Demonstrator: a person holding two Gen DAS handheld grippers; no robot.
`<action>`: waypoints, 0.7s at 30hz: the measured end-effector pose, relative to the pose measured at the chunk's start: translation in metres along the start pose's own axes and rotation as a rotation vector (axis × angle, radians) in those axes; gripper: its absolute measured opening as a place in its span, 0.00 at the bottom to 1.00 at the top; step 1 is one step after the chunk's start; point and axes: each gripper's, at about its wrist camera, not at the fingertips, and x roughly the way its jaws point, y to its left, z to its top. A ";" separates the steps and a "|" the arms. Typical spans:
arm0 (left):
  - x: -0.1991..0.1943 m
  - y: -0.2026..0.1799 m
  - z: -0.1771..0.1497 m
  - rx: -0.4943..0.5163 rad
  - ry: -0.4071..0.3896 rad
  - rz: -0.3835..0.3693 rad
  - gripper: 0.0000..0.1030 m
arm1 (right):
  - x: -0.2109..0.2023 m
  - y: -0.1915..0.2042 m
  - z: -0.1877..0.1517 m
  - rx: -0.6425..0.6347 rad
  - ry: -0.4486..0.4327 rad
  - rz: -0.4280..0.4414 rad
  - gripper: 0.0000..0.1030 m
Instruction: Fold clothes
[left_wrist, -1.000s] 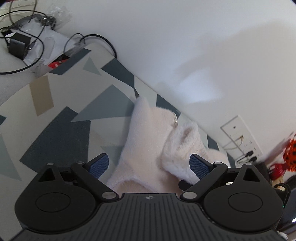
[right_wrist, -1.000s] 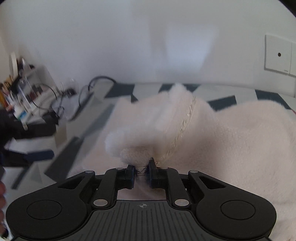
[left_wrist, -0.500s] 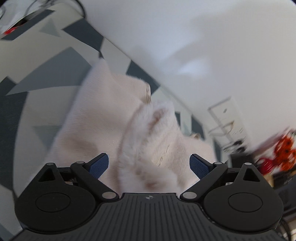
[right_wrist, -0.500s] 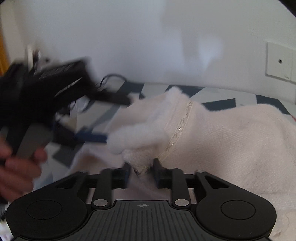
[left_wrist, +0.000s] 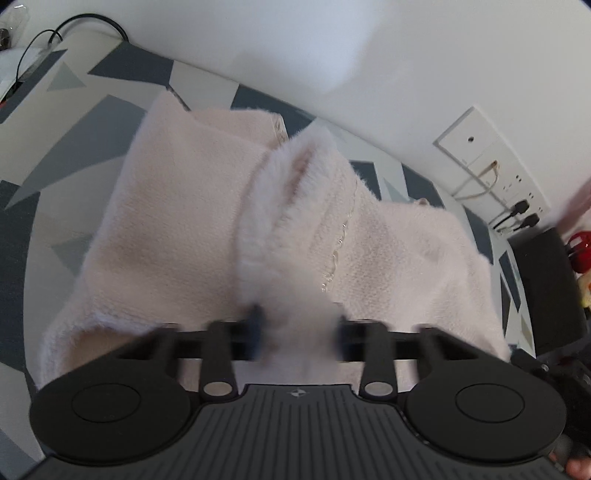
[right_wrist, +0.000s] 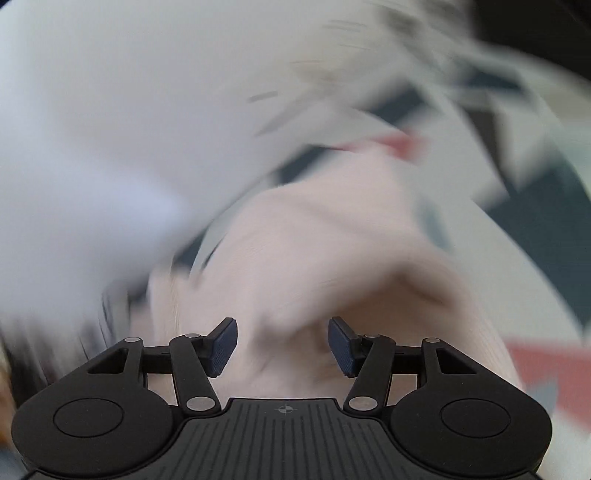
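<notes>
The sweater (left_wrist: 192, 229) is soft, fluffy and light — it'll sag and slide rather than hold a crease, so best taken by a thick fold or hem, not the beaded trim (left_wrist: 341, 236). It's pale pink-cream knit w/ a furry raised ridge up the middle, lying bunched on the patterned surface (left_wrist: 92, 122) near its far edge by the wall. Left gripper (left_wrist: 297, 334) jaws have just been closing, now narrow w/ fluff between them — right gripper (right_wrist: 282, 345) jaws have been opening, about half wide, nothing pinched.

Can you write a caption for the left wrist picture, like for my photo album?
The left gripper, jaws just closing, pinches a fold of the fluffy cream sweater on the patterned bedsheet.
</notes>
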 end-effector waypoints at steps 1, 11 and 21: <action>-0.002 -0.001 0.003 0.002 -0.016 -0.014 0.17 | 0.003 -0.011 0.006 0.076 -0.010 -0.008 0.51; -0.069 -0.023 0.047 0.097 -0.301 -0.084 0.10 | 0.007 -0.018 0.030 0.229 -0.124 0.067 0.09; -0.034 0.023 0.019 0.122 -0.132 0.129 0.09 | 0.011 -0.012 -0.008 0.095 -0.017 -0.036 0.10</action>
